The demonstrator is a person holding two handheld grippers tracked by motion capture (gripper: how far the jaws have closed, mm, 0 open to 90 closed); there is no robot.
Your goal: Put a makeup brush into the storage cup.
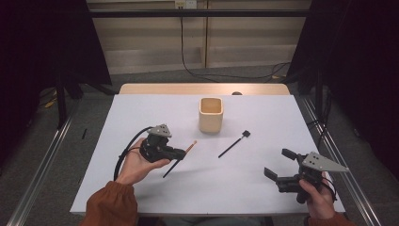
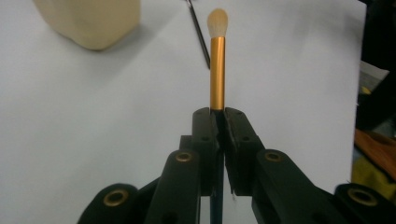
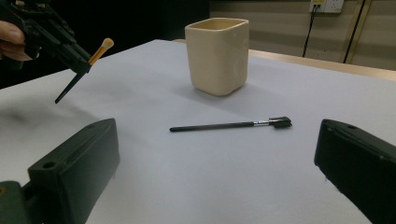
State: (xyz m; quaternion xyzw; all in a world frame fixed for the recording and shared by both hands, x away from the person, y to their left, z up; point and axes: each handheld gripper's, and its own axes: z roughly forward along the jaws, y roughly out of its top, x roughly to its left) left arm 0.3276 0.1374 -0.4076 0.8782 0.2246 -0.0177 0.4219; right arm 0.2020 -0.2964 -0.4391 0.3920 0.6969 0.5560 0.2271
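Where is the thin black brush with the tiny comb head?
The thin black brush lies flat on the white table, right of centre in the high view, just in front of the cream square cup.

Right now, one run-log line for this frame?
left gripper: shut on gold-handled brush, held above the table | right gripper: open, holding nothing | black brush: lying on table | cup: upright

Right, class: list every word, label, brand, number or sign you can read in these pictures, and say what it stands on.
None can be read.
The cream cup is plain.
The gold-handled brush held in the left gripper bears no print.
The black brush lying on the white table shows no lettering.
The right gripper, open, carries no label.
The wall socket is too blurred to tell any marking.
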